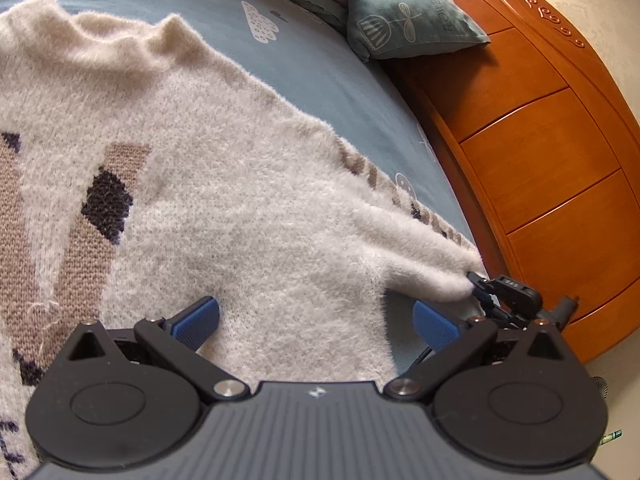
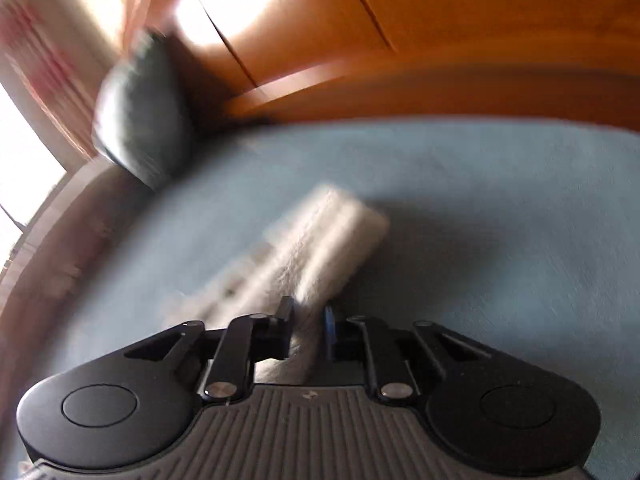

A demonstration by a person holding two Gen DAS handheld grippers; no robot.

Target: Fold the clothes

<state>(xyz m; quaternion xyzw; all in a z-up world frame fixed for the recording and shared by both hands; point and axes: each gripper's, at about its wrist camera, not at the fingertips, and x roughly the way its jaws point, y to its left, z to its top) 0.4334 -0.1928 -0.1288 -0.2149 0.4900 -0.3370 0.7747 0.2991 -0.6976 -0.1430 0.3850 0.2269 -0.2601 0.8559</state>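
Left claw (image 1: 316, 322): spread wide, blue pads apart, nothing pinched, hovering over the sweater's lower body.
Right claw (image 2: 308, 322): pressed together, pinching the sleeve (image 2: 320, 240) near its cuff.
Sweater (image 1: 192, 184): cream, fuzzy, spread flat on the blue bedsheet (image 1: 320, 64) ahead of the left claw.
Pillow (image 1: 404, 16): well beyond the claws, against the wooden headboard (image 1: 540, 140).
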